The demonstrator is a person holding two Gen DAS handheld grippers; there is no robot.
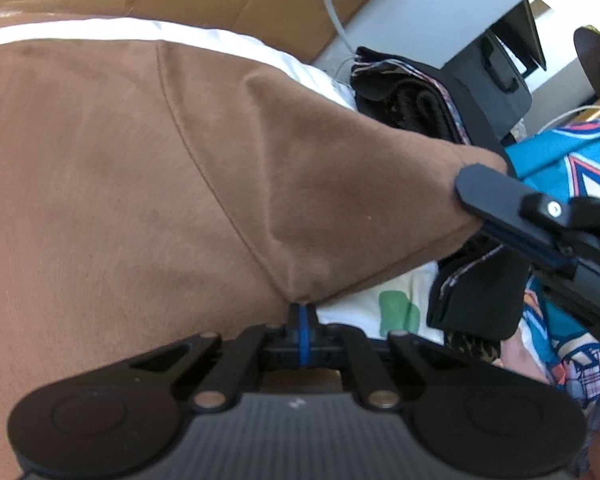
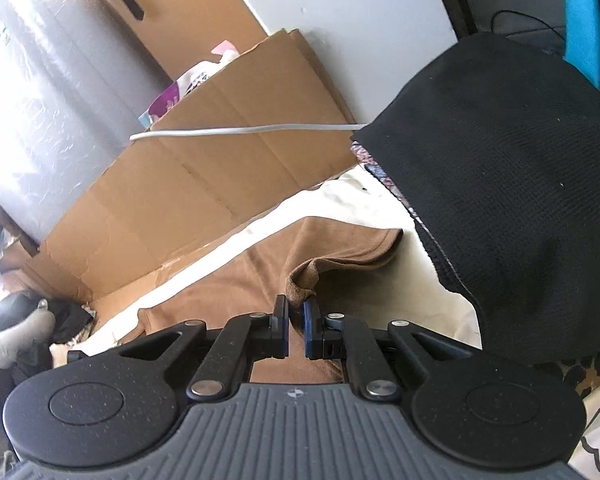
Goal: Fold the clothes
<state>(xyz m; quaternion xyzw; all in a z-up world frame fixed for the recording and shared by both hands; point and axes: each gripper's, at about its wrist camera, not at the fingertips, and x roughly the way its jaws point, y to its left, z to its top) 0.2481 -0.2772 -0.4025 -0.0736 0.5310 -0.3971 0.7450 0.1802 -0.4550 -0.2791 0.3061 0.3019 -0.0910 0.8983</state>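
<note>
Fold in progress: brown shirt point(image 1: 140, 184) lifted at two points above a white sheet point(image 2: 352, 196).

Left gripper point(image 1: 303, 312) is clenched on a pinch of brown cloth near the sleeve seam; right gripper point(image 1: 484, 190), seen in the left view, grasps the sleeve end, though in its own view the jaws stand slightly apart around a fabric edge. Sleeve appears mid-way toward the body; no finished fold shows. Black garment point(image 2: 500, 184) and patterned clothes point(image 1: 572, 168) beside it seem still unfolded.
</note>
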